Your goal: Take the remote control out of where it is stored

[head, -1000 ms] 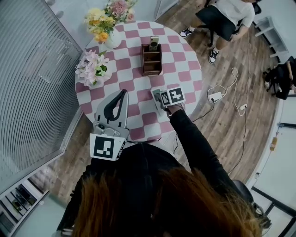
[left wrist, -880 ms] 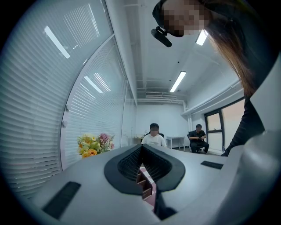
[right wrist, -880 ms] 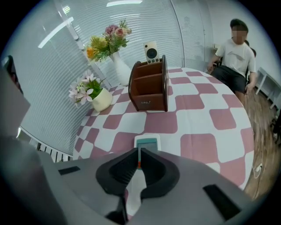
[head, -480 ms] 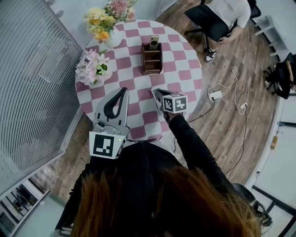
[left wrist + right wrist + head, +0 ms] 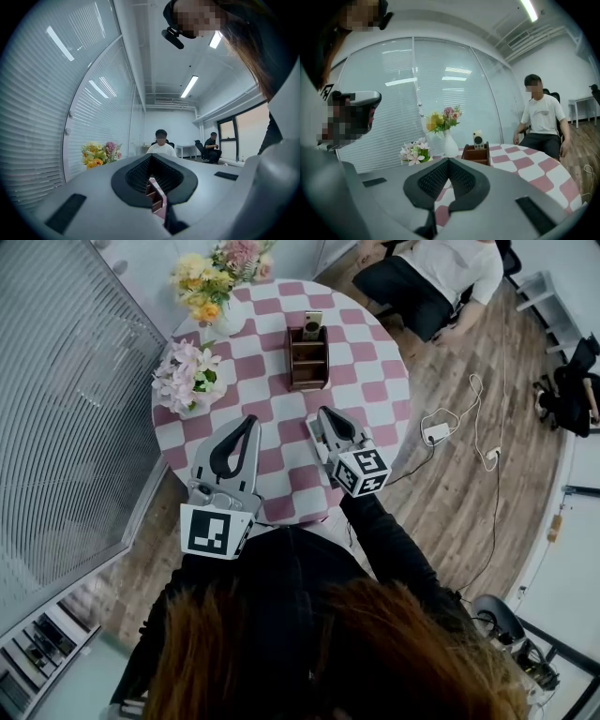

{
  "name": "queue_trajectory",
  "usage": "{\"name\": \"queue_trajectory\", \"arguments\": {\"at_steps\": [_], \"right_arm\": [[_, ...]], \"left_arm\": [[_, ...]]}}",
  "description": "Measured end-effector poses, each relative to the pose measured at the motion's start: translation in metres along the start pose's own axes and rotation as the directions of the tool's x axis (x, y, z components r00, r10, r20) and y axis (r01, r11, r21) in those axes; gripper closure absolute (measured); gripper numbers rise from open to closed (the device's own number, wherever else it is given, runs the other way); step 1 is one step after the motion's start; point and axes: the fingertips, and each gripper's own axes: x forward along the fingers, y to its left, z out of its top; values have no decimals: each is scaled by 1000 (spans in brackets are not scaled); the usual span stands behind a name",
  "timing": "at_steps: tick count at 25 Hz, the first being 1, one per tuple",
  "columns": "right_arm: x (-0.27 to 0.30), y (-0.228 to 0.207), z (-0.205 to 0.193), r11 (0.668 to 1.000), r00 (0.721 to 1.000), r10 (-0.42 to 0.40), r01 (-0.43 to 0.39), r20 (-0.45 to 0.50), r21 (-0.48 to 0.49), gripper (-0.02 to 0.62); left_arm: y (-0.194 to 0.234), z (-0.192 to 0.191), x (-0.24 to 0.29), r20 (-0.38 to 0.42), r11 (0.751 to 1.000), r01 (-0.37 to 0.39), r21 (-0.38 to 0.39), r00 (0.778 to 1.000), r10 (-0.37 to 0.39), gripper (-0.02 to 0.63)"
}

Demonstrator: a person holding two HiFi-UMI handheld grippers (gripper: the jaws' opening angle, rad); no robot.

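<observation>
The pale remote control (image 5: 312, 326) stands upright in the far slot of a brown wooden organiser (image 5: 307, 360) on the round pink-and-white checked table (image 5: 375, 367). My right gripper (image 5: 322, 414) hovers above the table's near part, shut and empty, aimed toward the organiser with a gap between them. In the right gripper view the remote (image 5: 478, 139) and organiser (image 5: 476, 154) lie straight beyond the shut gripper (image 5: 449, 160). My left gripper (image 5: 249, 423) is held level over the near left of the table, shut and empty. In the left gripper view the organiser (image 5: 156, 198) shows behind the gripper (image 5: 151, 157).
A white vase of yellow and pink flowers (image 5: 212, 289) stands at the table's far left. A low bunch of pink flowers (image 5: 187, 377) sits on the left. A person sits on a chair (image 5: 433, 273) beyond the table. Cables and a power strip (image 5: 437, 435) lie on the wooden floor at right.
My right gripper has risen off the table and tipped up from pointing down to pointing across the table at the organiser. The left gripper has stayed where it was.
</observation>
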Motion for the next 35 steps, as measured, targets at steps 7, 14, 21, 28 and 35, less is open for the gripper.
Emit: {"name": "queue_trajectory", "arguments": {"at_steps": [7, 14, 21, 28, 35], "right_arm": [[-24, 33, 56, 995, 996, -19, 28, 88, -99, 581], [-51, 64, 104, 992, 989, -18, 35, 143, -118, 580], [-60, 72, 121, 994, 989, -25, 40, 146, -102, 581], [-54, 73, 129, 995, 989, -19, 34, 149, -98, 581], [-45, 67, 135, 994, 988, -29, 44, 153, -96, 580]], "left_arm": [[4, -10, 3, -26, 1000, -4, 4, 1000, 4, 597], [9, -17, 7, -30, 1000, -10, 10, 999, 11, 597], [8, -19, 11, -37, 1000, -6, 26, 999, 7, 597], [11, -20, 14, -35, 1000, -18, 16, 999, 19, 597], [15, -23, 13, -51, 1000, -26, 16, 998, 27, 597]]}}
